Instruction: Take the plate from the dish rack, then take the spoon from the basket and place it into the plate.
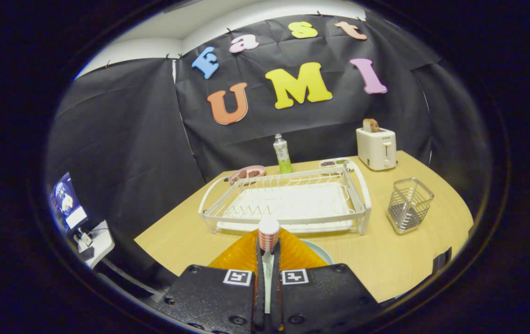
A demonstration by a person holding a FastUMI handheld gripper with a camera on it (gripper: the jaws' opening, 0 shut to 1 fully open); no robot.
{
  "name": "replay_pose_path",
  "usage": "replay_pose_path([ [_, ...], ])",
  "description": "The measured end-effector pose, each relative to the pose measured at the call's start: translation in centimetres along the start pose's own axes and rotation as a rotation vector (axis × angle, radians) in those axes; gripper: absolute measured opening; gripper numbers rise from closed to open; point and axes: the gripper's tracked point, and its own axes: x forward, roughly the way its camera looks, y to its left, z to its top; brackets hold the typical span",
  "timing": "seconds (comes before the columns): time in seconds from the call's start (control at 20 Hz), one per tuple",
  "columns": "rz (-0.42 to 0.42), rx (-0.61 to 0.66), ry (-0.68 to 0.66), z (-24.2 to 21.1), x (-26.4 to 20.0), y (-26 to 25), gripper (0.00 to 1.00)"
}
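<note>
My gripper (268, 253) is shut on the spoon (268, 232), whose thin handle runs up between the two fingers. The handle's end, white with a red checked band, sticks out past the fingertips. The pale plate (321, 253) lies on the wooden table right under the fingers; just a curved piece of its rim shows to their right. Beyond the fingers stands the white dish rack (288, 202) with nothing in its slots. The wire basket (409, 204) stands to the rack's right, apart from it.
A white toaster (376, 147) with a slice of bread stands at the back right. A green-labelled bottle (282, 154), a pink dish (246, 173) and a small tray (334, 163) sit behind the rack. The table's edge runs close on the left, with a screen (67, 202) below it.
</note>
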Motion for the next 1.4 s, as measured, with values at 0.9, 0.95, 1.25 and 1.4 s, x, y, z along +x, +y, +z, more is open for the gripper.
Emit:
replay_pose_path([
  [0.9, -0.042, 0.006, 0.022, -0.4, 3.3, -2.1, 0.55],
  [0.95, -0.054, 0.002, 0.012, 0.0, 3.2, -2.5, 0.59],
  [1.25, -0.125, -0.045, -0.090, 2.8, 1.8, -3.3, 0.79],
  [1.4, -0.168, -0.077, -0.142, 4.1, 0.7, -3.6, 0.80],
])
